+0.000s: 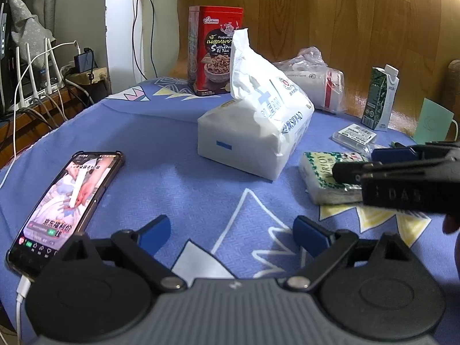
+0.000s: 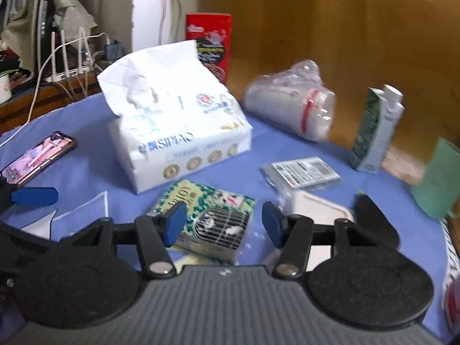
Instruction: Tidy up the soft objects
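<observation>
between the right gripper's [image 2: 224, 227] fingers lies the tissue pack [image 2: 207, 218].

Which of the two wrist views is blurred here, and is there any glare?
Left wrist view: sharp, the tissue pack lettering readable; glare on the lit phone screen and the wooden floor beside the carton. Right wrist view: motion-smeared throughout, worst at the carton; both bend towards the edges.

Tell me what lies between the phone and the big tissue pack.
Nothing: only bare blue sheet separates the phone from the tissue pack, clearest in the left wrist view.
</observation>
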Action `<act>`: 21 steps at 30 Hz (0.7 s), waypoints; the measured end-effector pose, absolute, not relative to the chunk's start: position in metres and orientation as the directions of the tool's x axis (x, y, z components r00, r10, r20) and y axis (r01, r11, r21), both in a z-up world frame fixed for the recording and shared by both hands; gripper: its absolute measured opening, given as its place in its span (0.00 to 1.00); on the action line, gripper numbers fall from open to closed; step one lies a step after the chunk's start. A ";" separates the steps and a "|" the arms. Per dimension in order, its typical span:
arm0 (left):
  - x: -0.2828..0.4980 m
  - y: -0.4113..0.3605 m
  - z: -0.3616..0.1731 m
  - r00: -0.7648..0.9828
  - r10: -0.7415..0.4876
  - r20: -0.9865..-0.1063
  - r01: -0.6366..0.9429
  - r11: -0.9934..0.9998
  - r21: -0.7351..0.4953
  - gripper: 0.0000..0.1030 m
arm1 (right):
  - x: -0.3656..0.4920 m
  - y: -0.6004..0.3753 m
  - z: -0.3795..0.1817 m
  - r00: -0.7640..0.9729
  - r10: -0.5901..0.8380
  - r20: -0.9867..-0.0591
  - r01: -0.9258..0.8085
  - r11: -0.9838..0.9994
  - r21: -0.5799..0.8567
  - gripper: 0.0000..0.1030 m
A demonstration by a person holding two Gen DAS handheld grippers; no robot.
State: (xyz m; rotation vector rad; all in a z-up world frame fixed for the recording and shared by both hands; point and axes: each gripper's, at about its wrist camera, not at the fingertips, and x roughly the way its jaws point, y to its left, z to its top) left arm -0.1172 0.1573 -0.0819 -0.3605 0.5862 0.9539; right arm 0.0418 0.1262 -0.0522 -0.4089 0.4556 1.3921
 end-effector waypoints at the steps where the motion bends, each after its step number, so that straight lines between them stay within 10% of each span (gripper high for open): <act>1: -0.117 0.157 -0.082 0.446 0.653 -0.612 -0.842 0.538 -0.039 0.92 | 0.046 0.128 -0.051 0.105 0.831 -0.546 -0.991 0.133 0.012 0.58; 7: -0.148 0.164 -0.079 0.608 0.584 -0.538 -0.779 0.569 -0.262 0.88 | 0.085 0.121 -0.061 -0.097 0.813 -0.574 -0.963 0.070 0.261 0.61; 18: -0.102 0.181 -0.068 0.753 0.382 -0.536 -0.624 0.674 -0.395 0.63 | 0.037 0.110 -0.064 0.048 0.835 -0.548 -0.999 0.053 -0.007 0.56; 19: -0.095 0.183 -0.072 0.753 0.358 -0.552 -0.618 0.674 -0.405 0.50 | 0.038 0.112 -0.064 0.043 0.831 -0.555 -0.999 0.050 -0.001 0.56; 21: -0.087 0.184 -0.078 0.750 0.352 -0.561 -0.623 0.660 -0.419 0.43 | 0.037 0.114 -0.065 0.034 0.826 -0.562 -0.999 0.044 0.004 0.41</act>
